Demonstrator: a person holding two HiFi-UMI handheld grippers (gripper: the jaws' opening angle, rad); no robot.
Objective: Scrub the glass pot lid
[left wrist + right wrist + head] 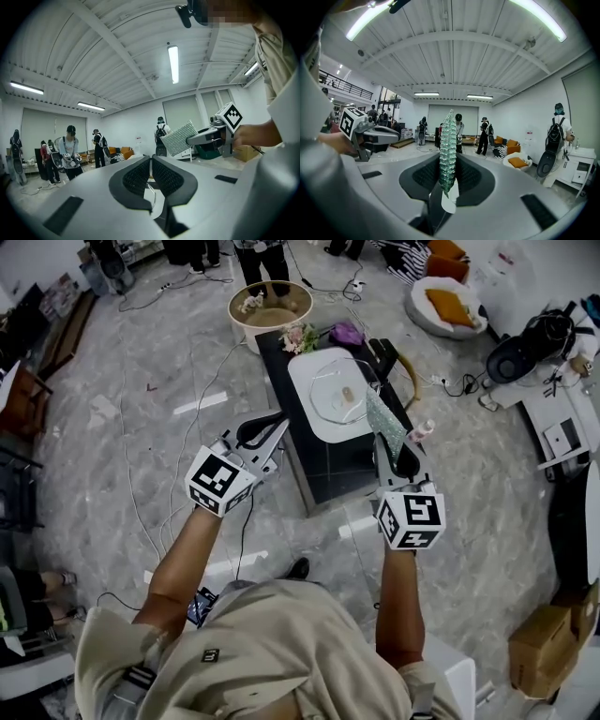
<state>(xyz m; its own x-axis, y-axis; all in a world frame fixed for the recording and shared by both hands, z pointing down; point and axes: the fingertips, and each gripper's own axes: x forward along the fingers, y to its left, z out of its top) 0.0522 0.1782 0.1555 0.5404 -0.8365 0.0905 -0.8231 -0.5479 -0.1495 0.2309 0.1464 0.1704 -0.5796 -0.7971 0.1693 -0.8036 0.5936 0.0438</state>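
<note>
The glass pot lid (337, 395) lies on a white tray (305, 381) on a low black table (328, 470). My right gripper (382, 450) hovers at the tray's right edge, shut on a green scrub pad (382, 423) that stands up edge-on between its jaws (448, 140). My left gripper (278, 427) is off the table's left side, apart from the lid, its jaws together with nothing between them (151, 159). From the left gripper view the scrub pad (179, 137) shows flat-on in the right gripper (206, 137). Both gripper views point up and away, so the lid is hidden there.
At the table's far end are flowers (300, 337) and a purple object (347, 332). A small pink bottle (422, 430) sits by the table's right edge. A round tan tub (270, 307) stands beyond. Cables trail over the floor, and people stand farther off.
</note>
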